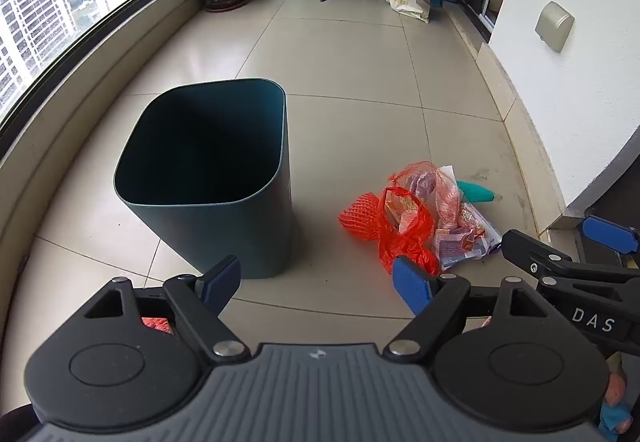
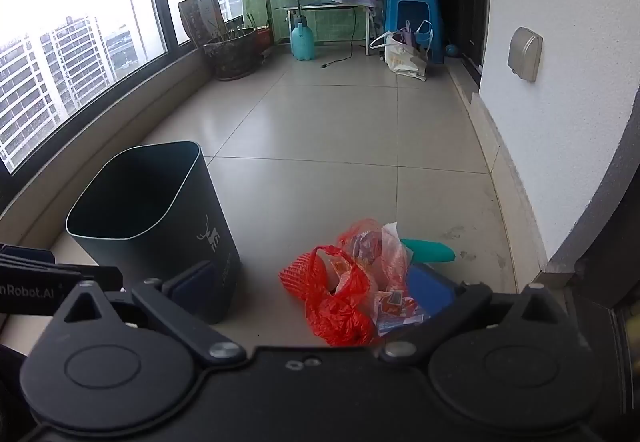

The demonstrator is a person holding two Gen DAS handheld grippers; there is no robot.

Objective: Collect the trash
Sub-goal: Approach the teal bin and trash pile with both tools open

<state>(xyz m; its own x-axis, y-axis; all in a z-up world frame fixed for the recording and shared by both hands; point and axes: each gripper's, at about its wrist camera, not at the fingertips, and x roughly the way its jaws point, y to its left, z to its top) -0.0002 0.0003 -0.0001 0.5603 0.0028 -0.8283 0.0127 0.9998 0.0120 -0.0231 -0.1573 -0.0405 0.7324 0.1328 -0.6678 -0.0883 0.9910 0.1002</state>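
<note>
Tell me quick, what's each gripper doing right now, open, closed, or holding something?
Left gripper: open, fingers spread wide, holding nothing.
Right gripper: open, fingers spread wide, holding nothing.

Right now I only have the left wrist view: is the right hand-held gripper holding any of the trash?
Observer: No. The right hand-held gripper is open and empty, pointed at the trash pile on the floor.
Operator: Any marking on the bin?
Observer: Yes. The dark green trash bin carries a white deer-like logo on the side nearest the pile.
</note>
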